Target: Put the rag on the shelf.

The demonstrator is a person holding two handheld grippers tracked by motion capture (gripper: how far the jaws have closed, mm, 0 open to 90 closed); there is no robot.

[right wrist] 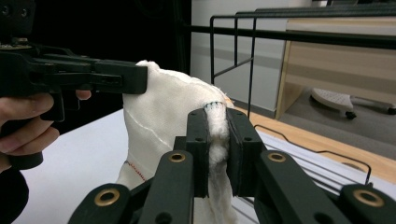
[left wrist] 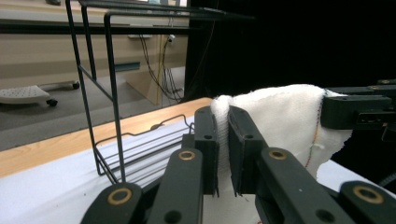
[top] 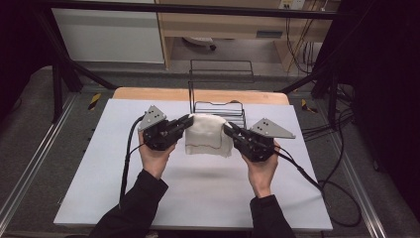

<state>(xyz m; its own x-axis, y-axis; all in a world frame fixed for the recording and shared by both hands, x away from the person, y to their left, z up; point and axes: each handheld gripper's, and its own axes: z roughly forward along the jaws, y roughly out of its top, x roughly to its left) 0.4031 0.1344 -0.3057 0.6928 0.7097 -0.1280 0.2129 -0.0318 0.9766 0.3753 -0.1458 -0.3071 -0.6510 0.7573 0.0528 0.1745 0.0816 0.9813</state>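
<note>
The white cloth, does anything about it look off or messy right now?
Nothing stands out. The white cloth hangs between the left gripper and right gripper, each clamped on a top corner, in front of the wire rack. It droops evenly, without visible tears or stains.

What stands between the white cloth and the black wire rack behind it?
Nothing visible does. The white cloth hangs between the left gripper and the right gripper, each shut on an upper corner. The black wire rack stands directly behind it, with no other object between them.
</note>
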